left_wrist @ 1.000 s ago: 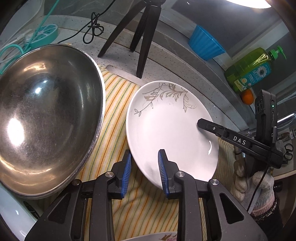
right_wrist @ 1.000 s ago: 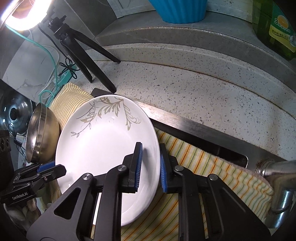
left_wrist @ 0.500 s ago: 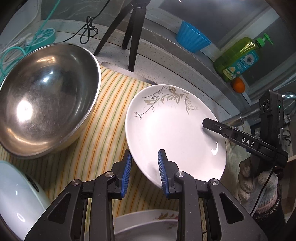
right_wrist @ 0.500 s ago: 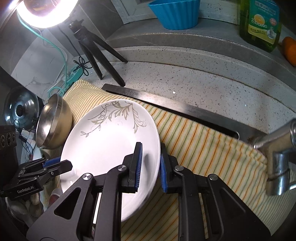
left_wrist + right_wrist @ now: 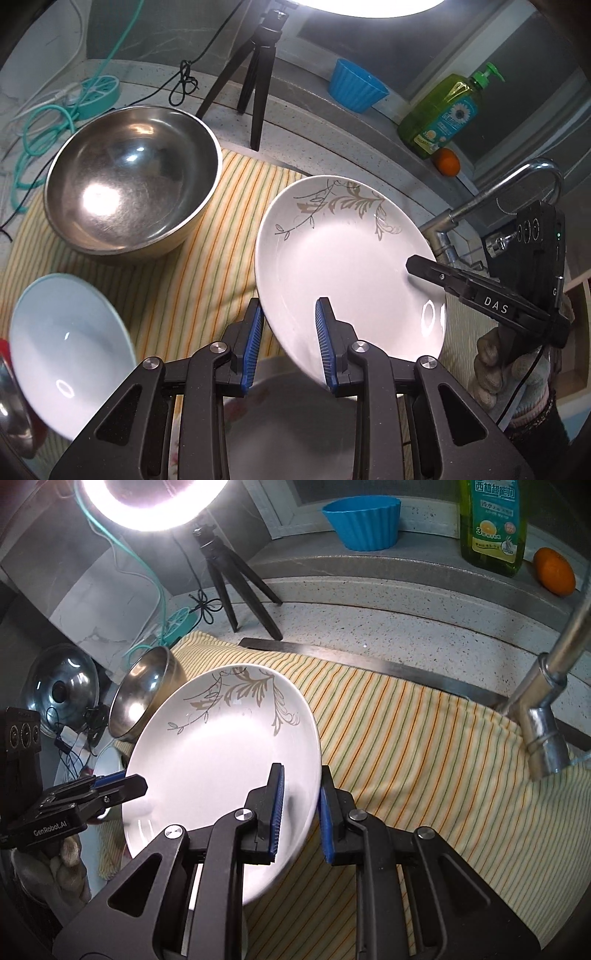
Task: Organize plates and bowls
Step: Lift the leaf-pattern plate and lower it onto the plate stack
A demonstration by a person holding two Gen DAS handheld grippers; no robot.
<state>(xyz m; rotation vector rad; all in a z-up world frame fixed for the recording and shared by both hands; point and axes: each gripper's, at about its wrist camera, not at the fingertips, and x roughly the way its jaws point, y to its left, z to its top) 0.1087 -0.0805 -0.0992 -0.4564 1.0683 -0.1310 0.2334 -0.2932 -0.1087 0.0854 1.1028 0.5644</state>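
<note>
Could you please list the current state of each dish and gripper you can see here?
Patterned plate: lifted off the cloth, tilted, gripped on opposite rims.
Left gripper: shut on the plate's near rim.
Right gripper: shut on the plate's other rim.
Steel bowl: upright and empty on the striped cloth.
Pale blue bowl: empty, tilted.
Blue cup: upright on the ledge.

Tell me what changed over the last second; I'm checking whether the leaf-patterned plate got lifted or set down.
The leaf-patterned plate has been lifted up off the striped cloth and carried toward the camera side, away from the steel bowl; a pale bowl and another plate below have come into view. Unchanged: left gripper and right gripper stay clamped on opposite rims; the steel bowl rests on the cloth.
</note>
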